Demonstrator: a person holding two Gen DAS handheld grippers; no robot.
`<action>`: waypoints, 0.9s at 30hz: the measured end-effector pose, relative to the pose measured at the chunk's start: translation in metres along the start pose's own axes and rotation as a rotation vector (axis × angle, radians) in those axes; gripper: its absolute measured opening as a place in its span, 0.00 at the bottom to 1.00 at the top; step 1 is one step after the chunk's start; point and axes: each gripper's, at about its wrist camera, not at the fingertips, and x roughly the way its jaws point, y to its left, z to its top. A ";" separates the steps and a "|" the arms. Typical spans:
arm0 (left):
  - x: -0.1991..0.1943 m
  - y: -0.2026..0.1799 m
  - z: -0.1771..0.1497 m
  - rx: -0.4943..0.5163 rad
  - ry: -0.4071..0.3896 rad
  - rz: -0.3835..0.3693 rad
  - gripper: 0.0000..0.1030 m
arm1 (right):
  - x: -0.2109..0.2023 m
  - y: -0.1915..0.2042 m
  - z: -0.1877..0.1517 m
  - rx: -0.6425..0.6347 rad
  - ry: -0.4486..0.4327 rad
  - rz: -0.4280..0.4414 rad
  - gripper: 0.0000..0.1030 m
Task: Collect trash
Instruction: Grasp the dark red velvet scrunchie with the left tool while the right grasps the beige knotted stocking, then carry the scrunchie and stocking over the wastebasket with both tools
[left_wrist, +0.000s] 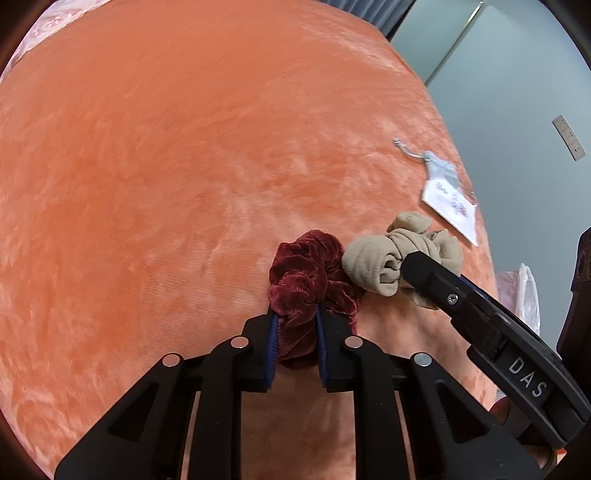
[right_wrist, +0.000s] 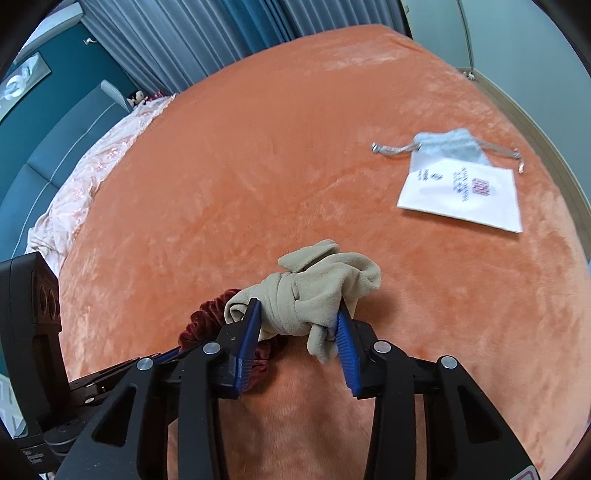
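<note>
With my left gripper (left_wrist: 295, 325) pinching the maroon scrunchie (left_wrist: 306, 280) and right gripper (right_wrist: 299, 325) fingers clasping the knotted beige sock (right_wrist: 314, 288), touching fabrics might snag together when lifted.

Plush velvet scrunchie (left_wrist: 303, 273), fleecy blanket (left_wrist: 166, 166)

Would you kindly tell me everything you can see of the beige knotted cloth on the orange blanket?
The beige knotted cloth is a soft, matte, fleecy-looking fabric bundle, tied around its middle so loose ends stick out at both sides. It lies on the orange blanket, near its front edge. Its left end rests against the dark red velvet scrunchie. The right tool straddles it, blue pads pressing either side of the bundle, with one floppy end hanging down by the right pad.
</note>
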 end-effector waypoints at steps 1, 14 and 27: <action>-0.004 -0.005 0.000 0.007 -0.005 -0.004 0.16 | -0.005 -0.001 0.000 0.001 -0.008 0.000 0.36; -0.058 -0.102 -0.003 0.160 -0.083 -0.043 0.16 | -0.119 -0.049 0.007 0.078 -0.189 -0.018 0.36; -0.084 -0.251 -0.032 0.393 -0.124 -0.114 0.16 | -0.232 -0.151 -0.011 0.200 -0.362 -0.099 0.37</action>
